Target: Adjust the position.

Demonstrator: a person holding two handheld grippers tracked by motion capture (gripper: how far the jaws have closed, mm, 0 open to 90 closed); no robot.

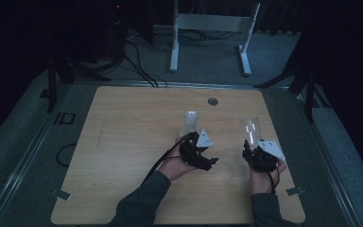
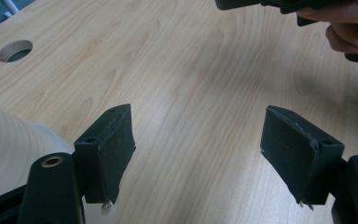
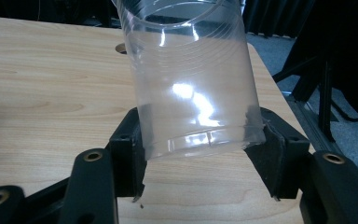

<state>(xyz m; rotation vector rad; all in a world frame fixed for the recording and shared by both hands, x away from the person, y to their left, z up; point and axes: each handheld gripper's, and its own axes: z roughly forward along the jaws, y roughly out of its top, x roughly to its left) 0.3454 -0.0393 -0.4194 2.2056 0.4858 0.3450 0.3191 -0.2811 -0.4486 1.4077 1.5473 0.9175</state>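
Note:
In the right gripper view a clear plastic cup (image 3: 193, 84) sits between the black jaws of my right gripper (image 3: 200, 151), which is shut on its lower end; the cup leans slightly. From the high view that cup (image 1: 250, 130) rises above the right gripper (image 1: 252, 145) near the table's right side. A second clear cup (image 1: 190, 122) stands on the table just beyond my left gripper (image 1: 207, 158). In the left gripper view the left gripper (image 2: 198, 149) is open over bare wood, with that cup (image 2: 9, 140) a blur beside its left jaw.
The wooden table (image 1: 132, 142) has a round cable hole (image 1: 212, 101) near its far edge, also seen as the hole (image 2: 15, 50) in the left gripper view. White desk legs (image 1: 175, 47) and cables lie on the floor beyond. The room around is dark.

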